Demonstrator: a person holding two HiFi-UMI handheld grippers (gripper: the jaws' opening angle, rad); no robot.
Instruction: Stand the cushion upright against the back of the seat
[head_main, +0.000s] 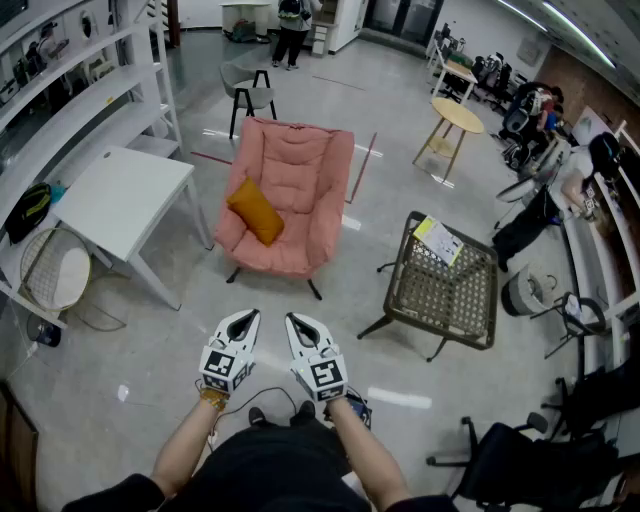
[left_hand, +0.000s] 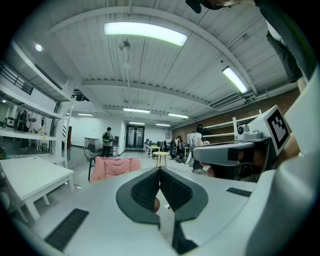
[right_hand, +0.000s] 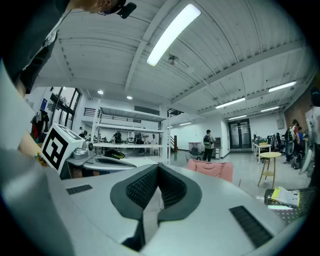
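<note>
Nearest, the person's two forearms hold the claws side by side in front of the body, both pointing toward the armchair and well apart from it; the left claw is clenched, pads pressed together with nothing gripped; the right claw is likewise clenched and empty. Beyond them is bare grey floor; to the right stands a woven wicker chair with a yellow-and-white booklet lying on its far edge; to the left a white desk stands beside white shelving. Farther, in the middle, is the pink armchair; the orange cushion lies tilted on the left part of its seat, close to the left arm, not upright against the back. Behind the armchair stands a grey chair on dark legs; farthest, a person stands by a white counter.
</note>
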